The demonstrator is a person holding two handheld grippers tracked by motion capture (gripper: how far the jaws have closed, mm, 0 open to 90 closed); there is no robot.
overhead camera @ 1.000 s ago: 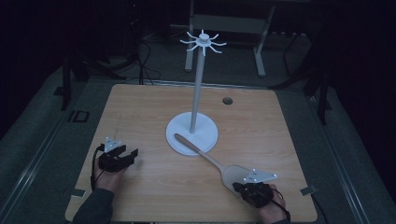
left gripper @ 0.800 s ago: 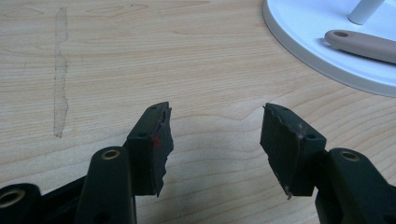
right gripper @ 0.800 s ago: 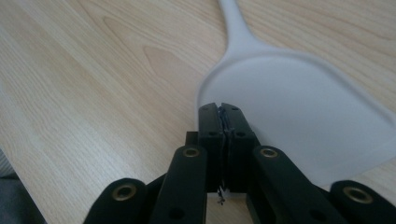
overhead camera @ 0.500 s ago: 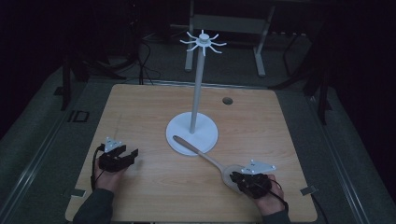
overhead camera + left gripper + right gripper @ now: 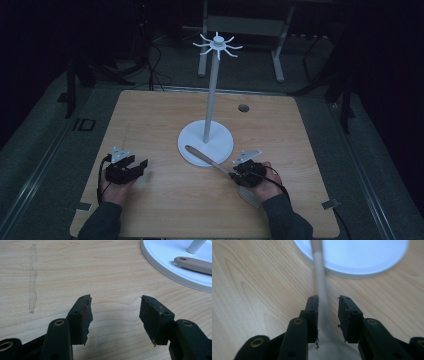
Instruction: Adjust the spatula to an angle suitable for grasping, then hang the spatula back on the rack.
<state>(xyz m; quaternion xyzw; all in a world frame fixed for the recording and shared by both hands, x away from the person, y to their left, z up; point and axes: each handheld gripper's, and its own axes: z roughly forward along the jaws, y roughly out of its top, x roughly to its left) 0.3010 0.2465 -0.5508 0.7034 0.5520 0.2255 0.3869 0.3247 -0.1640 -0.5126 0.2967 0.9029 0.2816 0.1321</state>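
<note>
Right gripper view: the right gripper (image 5: 328, 317) has just been opening – its jaws straddle the spatula (image 5: 320, 285) neck without pinching. It looks light, stiff and smooth (likely slippery); grip the narrow handle short of the stand (image 5: 225, 145). The left gripper (image 5: 115, 317) gapes empty, left of the stand.

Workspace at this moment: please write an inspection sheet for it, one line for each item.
Surface: wooden table, a pale streak in the left gripper view.
Job's things: spatula, handle end lying on the white stand base.
Clutter: nothing seen.
Grippers: left gripper open above bare wood; right gripper just opening, fingers astride the spatula, a gap on the right side.
Cables: one trailing from each gripper.
Surroundings: dark floor, metal frame legs behind the table.
</note>
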